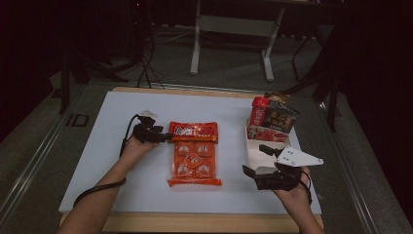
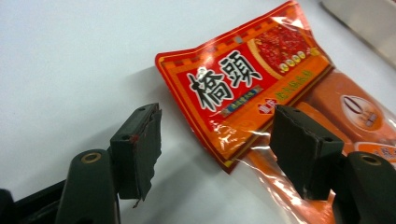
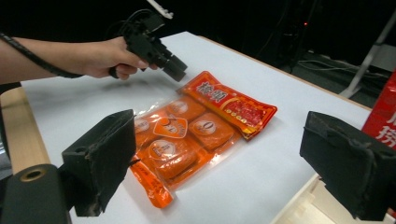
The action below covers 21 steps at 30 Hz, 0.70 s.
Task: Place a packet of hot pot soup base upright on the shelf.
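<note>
An orange-red snack packet (image 1: 194, 153) with several round pieces inside lies flat in the middle of the white table (image 1: 97, 146). My left gripper (image 1: 167, 137) is at the packet's far-left corner. In the left gripper view its jaws stand open (image 2: 219, 151), one on each side of the printed header corner of the packet (image 2: 243, 88), not closed on it. My right gripper (image 1: 255, 160) hovers open to the right of the packet, beside a white tray (image 1: 249, 144). In the right gripper view the packet (image 3: 187, 140) lies ahead of the open right gripper (image 3: 224, 163), with the left gripper (image 3: 161, 51) beyond it.
The white tray at the right holds upright red and dark snack packets (image 1: 270, 119); its edge (image 3: 303, 205) and a red packet (image 3: 383, 116) show in the right gripper view. The table's wooden edge (image 1: 204, 222) runs along the front. A metal stand (image 1: 234, 29) is on the floor behind.
</note>
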### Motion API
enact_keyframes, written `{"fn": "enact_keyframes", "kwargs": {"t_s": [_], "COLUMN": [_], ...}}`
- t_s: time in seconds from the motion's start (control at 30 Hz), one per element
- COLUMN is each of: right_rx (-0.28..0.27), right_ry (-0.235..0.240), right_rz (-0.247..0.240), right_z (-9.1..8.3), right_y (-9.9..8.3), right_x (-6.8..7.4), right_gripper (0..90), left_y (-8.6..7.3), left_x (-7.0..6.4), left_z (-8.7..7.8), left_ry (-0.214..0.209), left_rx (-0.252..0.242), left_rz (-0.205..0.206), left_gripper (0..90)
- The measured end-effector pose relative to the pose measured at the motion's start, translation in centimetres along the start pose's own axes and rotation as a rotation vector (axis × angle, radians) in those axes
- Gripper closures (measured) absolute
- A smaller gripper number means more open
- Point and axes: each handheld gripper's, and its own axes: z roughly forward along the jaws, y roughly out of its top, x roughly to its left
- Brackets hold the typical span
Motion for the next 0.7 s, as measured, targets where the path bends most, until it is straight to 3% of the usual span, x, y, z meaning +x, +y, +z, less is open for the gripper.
{"fn": "enact_keyframes", "kwargs": {"t_s": [0.27,0.57,0.7], "right_rx": [0.007,0.011,0.021], "right_ry": [0.012,0.024,0.026], "right_rz": [0.005,0.011,0.008], "right_z": [0.2,0.2,0.4], "right_y": [-0.2,-0.3,-0.4], "right_x": [0.0,-0.1,0.0], "right_gripper": [10.5,10.5,10.6], "left_y": [0.3,0.1,0.3], "left_x": [0.4,1.1,0.6], "left_z": [1.8,2.6,3.1], "left_ry": [0.011,-0.046,-0.075], "left_rx": [0.031,0.036,0.045], "left_rz": [-0.006,-0.040,-0.025], "left_gripper": [34.6,48.4,54.2]}}
